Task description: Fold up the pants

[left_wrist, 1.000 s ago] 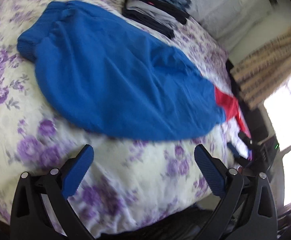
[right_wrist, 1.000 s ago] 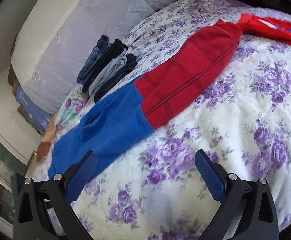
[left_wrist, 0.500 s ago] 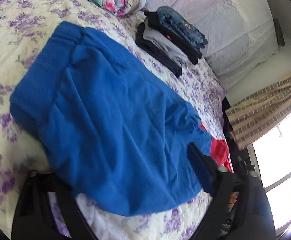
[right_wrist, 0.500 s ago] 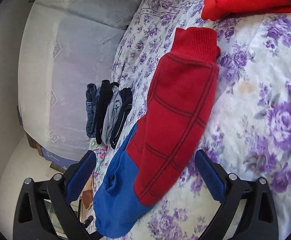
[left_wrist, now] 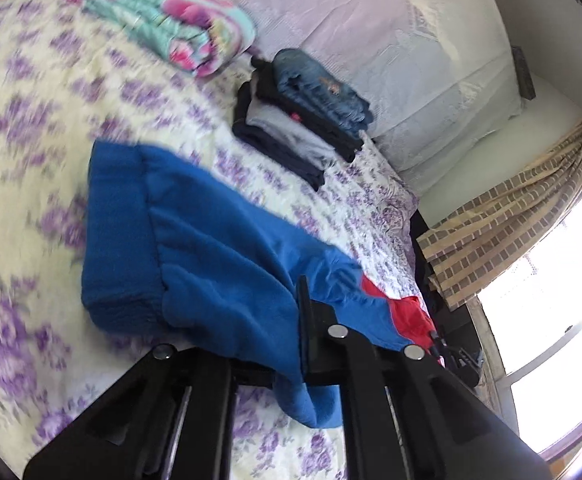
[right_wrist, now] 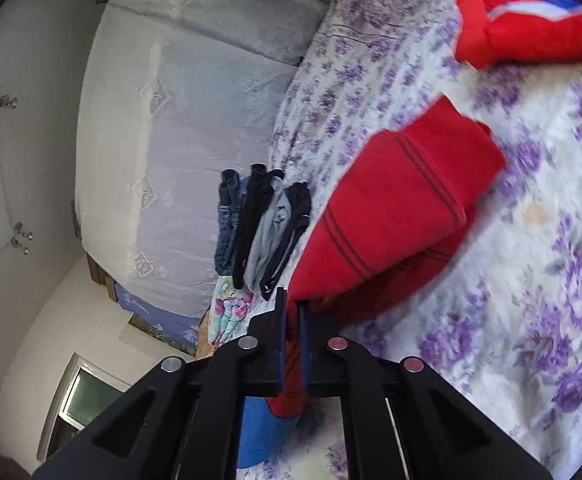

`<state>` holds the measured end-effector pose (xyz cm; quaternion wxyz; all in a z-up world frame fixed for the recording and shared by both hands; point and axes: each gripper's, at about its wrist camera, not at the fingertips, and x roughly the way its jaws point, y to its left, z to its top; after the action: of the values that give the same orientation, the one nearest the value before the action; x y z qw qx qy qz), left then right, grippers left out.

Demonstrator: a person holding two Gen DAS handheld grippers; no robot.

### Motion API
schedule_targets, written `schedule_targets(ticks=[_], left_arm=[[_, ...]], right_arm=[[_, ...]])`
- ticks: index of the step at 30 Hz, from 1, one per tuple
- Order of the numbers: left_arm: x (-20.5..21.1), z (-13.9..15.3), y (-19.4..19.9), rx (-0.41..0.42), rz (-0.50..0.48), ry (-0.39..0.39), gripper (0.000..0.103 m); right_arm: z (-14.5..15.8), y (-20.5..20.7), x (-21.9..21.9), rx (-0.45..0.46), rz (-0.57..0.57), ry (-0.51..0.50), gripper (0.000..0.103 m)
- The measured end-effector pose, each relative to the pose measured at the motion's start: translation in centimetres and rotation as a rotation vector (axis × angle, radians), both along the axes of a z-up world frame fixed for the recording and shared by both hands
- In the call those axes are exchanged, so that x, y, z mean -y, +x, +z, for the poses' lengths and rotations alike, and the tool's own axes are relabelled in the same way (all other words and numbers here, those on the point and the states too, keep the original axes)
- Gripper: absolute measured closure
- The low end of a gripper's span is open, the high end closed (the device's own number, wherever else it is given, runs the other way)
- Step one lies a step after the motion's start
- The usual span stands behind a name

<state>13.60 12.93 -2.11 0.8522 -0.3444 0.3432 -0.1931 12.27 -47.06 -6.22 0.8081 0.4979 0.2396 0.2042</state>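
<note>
The pants (left_wrist: 195, 248) are fleece, blue at the waist and red with thin dark stripes on the legs (right_wrist: 395, 208), and they lie across a floral bedspread. In the left wrist view my left gripper (left_wrist: 291, 320) is shut on the near blue edge, and the cloth drapes over the left finger and hides it. My right gripper (right_wrist: 291, 312) is shut on the near edge of the red leg; red and blue cloth hangs below its fingers. The leg cuff (right_wrist: 467, 136) is lifted and folded back.
A stack of folded dark clothes and jeans (left_wrist: 303, 120) sits by the grey headboard cushion (left_wrist: 391, 40). A rolled floral blanket (left_wrist: 171, 20) lies far left. Another red garment (right_wrist: 531, 20) lies beyond the leg. A curtain and bright window (left_wrist: 531, 240) flank the bed.
Both grippers went from wide open above the bedspread to shut on the pants. The left one took the blue edge, the right one the red leg, and the cloth has lifted.
</note>
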Motion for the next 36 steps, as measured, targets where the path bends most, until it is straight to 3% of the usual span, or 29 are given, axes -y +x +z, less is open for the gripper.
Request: schedule_targets(ticks=[3, 10, 16, 20, 24, 25, 26, 28, 29, 31, 34, 36], left_arm=[[-0.2, 2.0, 1.2, 0.032, 0.009, 0.012, 0.096], [-1.2, 5.8, 6.4, 0.082, 0.040, 0.043, 0.096], [-2.7, 4.4, 15.6, -0.024, 0.095, 0.040, 0.096], [-3.5, 1.5, 21.8, -0.150, 0.145, 0.067, 0.095], [-5.0, -2.0, 25.7, -0.277, 0.183, 0.019, 0.090], [-5.4, -2.5, 26.1, -0.291, 0.188, -0.001, 0.087], [-5.8, -2.9, 26.4, -0.297, 0.190, -0.026, 0.086], [-6.7, -3.1, 26.5, -0.288, 0.188, -0.073, 0.070], [-7.1, -2.9, 26.5, -0.278, 0.194, -0.077, 0.056], [-7.9, -2.2, 26.1, -0.265, 0.229, -0.057, 0.043], [-9.0, -1.6, 25.3, -0.280, 0.208, -0.105, 0.043], [-9.4, -1.1, 23.9, -0.265, 0.206, -0.085, 0.035]], right_arm=[[3.2, 0.8, 0.3, 0.059, 0.003, -0.055, 0.098], [7.4, 7.6, 0.4, 0.067, 0.028, -0.146, 0.098], [8.1, 18.6, -2.1, -0.031, 0.055, -0.246, 0.098], [5.7, 26.5, -4.0, -0.161, 0.074, -0.315, 0.096], [3.9, 31.4, -5.7, -0.212, 0.093, -0.361, 0.092], [3.8, 32.1, -6.0, -0.216, 0.095, -0.373, 0.087], [3.9, 32.5, -6.1, -0.214, 0.100, -0.375, 0.073], [4.6, 33.1, -6.0, -0.189, 0.106, -0.375, 0.054], [5.0, 33.2, -5.9, -0.181, 0.107, -0.390, 0.052], [6.5, 33.5, -5.2, -0.169, 0.094, -0.451, 0.049], [8.8, 32.3, -2.9, -0.142, 0.031, -0.483, 0.043], [9.6, 30.1, -1.6, -0.131, 0.033, -0.494, 0.038]])
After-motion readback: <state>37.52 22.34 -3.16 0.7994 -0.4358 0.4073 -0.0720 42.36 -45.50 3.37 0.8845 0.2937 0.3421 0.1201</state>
